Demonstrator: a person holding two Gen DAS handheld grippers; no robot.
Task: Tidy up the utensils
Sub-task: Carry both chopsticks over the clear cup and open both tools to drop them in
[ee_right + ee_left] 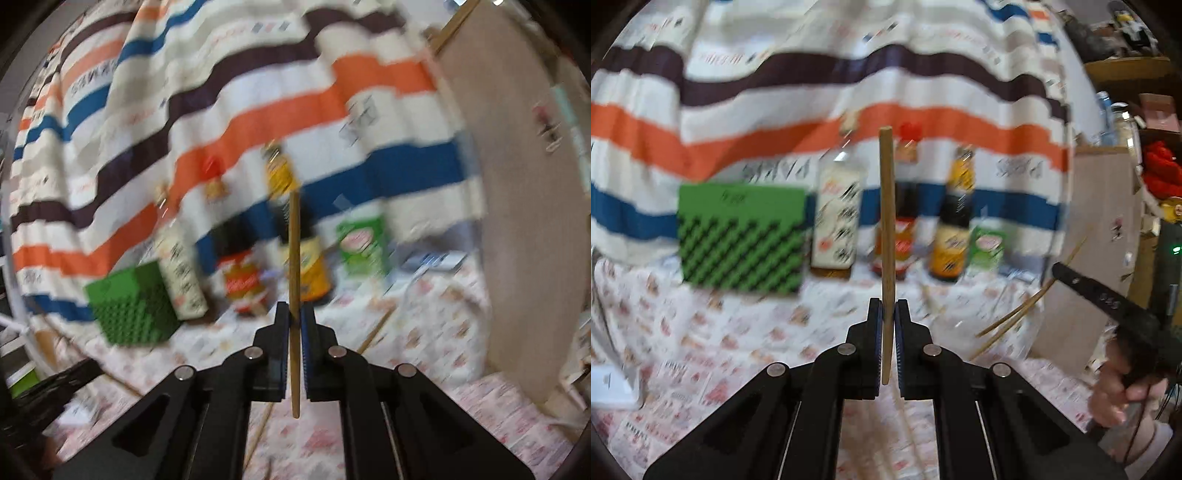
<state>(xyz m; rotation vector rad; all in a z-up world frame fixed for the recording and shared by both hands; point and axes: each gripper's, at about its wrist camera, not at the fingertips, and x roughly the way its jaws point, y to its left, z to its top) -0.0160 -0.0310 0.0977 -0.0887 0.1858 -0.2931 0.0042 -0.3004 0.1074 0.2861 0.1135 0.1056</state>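
My left gripper point(888, 310) is shut on a wooden chopstick point(887, 221) that stands upright between its pads above the patterned tablecloth. My right gripper point(294, 314) is shut on a second upright chopstick point(294, 258). In the left wrist view the right gripper point(1058, 269) shows at the right edge, held by a hand point(1115, 391), with thin sticks point(1015, 317) by its tip. A green perforated holder point(742, 236) point(133, 306) stands at the back left of the table. Loose chopsticks point(373, 332) lie on the cloth. Both views are blurred.
Behind the chopsticks stand a white bottle point(836, 214), a red-capped sauce bottle point(905, 206), a dark yellow-labelled bottle point(955, 221) and a green carton point(988, 251). A striped curtain point(812, 92) hangs behind. A wooden board point(524, 221) stands at the right.
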